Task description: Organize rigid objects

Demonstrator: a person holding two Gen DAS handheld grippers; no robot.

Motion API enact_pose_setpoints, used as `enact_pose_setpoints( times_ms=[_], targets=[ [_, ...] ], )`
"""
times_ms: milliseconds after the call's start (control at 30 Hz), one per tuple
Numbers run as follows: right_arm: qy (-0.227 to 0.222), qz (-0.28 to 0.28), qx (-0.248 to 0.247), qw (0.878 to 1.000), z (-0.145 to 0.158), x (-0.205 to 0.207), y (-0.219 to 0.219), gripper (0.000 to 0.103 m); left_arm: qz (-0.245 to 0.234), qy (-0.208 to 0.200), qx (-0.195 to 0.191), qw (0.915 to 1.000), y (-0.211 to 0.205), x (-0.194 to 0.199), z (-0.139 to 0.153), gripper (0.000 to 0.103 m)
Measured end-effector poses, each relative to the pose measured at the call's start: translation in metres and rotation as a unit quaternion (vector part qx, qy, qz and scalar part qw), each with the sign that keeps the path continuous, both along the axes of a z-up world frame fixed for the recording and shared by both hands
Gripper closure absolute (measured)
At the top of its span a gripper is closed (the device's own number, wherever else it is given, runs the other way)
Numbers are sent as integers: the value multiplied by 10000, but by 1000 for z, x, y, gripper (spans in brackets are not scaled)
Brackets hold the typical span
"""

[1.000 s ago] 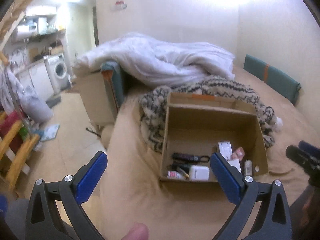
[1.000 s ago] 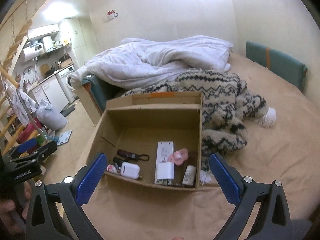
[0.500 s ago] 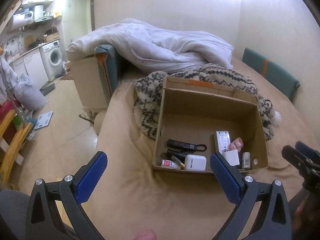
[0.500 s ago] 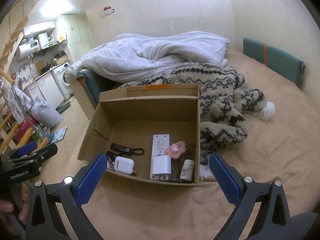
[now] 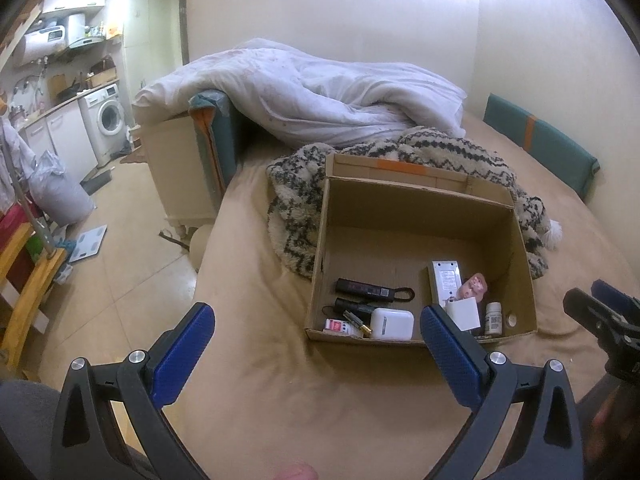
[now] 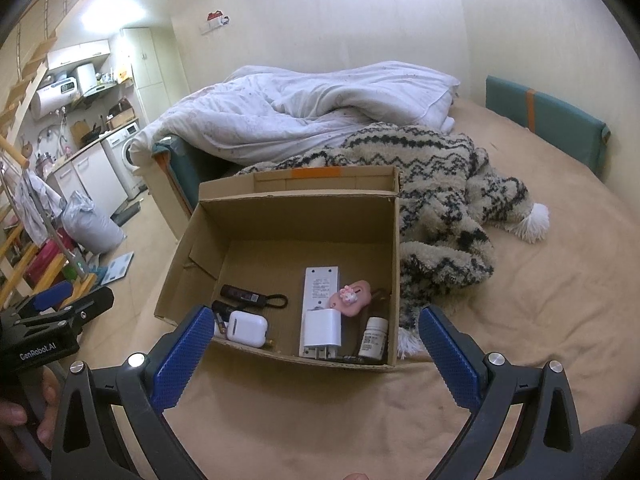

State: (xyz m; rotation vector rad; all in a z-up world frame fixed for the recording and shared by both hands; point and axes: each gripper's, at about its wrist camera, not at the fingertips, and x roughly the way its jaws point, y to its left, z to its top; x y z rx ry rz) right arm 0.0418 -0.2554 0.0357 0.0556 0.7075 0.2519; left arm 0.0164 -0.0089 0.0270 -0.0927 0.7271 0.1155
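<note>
1. Cardboard box (image 6: 296, 216) sits open on the bed (image 6: 520, 320), so the claws can reach in from above.
2. Small hard items, such as the white case (image 6: 246, 328), charger (image 6: 323, 330) and bottle (image 6: 375, 337), lie along its near wall.
3. Left claw (image 5: 316, 344) and right claw (image 6: 316, 344) are wide open, holding nothing, before the box.

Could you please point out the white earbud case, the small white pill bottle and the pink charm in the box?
white earbud case (image 6: 247, 328), right wrist view, lid top.
small white pill bottle (image 6: 374, 337), right wrist view, label.
pink charm (image 6: 352, 298), right wrist view, middle.
</note>
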Motion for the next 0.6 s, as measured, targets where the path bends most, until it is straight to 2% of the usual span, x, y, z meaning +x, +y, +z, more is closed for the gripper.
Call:
enact_pose_setpoints(
  times_ms=[600],
  targets=[
    [11,-12,-29,10000,-2,-1,0,0,-34,31,-5,10000,3,0,-3,1]
  ],
)
